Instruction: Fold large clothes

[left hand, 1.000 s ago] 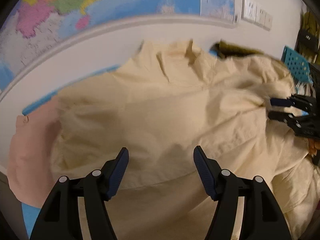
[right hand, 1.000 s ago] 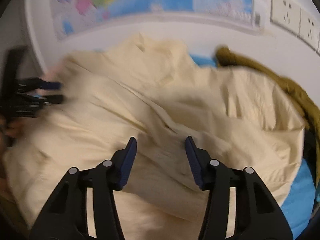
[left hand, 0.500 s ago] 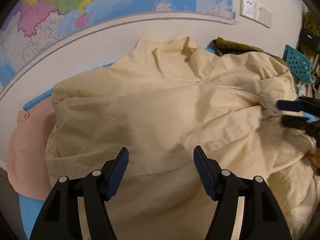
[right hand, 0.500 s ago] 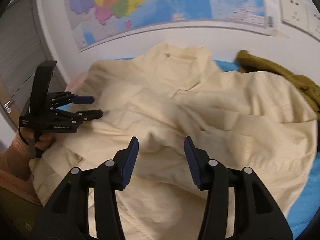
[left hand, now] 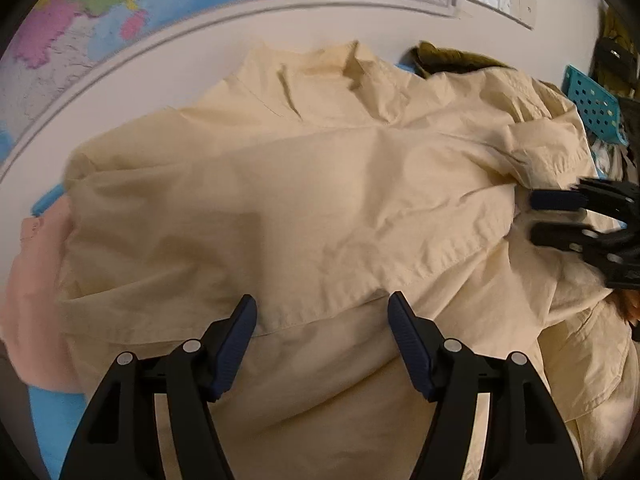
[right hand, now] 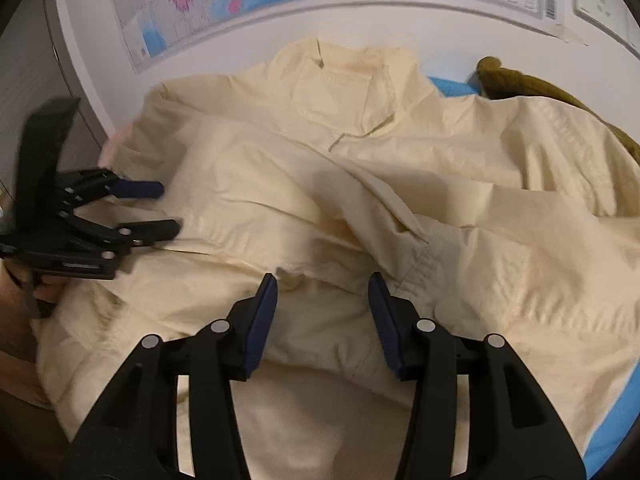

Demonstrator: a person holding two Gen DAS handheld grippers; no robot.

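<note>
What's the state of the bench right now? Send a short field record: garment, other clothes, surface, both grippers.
garment: cream cotton shirt, spread crumpled, collar toward the wall
other clothes: olive-green garment beyond it on one side, pink garment on the other
surface: blue mat, mostly covered
left gripper: jaws open above a hem fold, nothing held
right gripper: jaws just been opening, open above a cuff, nothing between them

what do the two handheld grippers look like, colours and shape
Both match: the left gripper and the right gripper are matte black plastic with angular scissor-like linkage arms and round silver pivot pins. Each finger ends in a long dark blue pad with a ribbed face. From the right wrist view, the left gripper has a flat black slab handle and small white lettering, too small to read.
</note>
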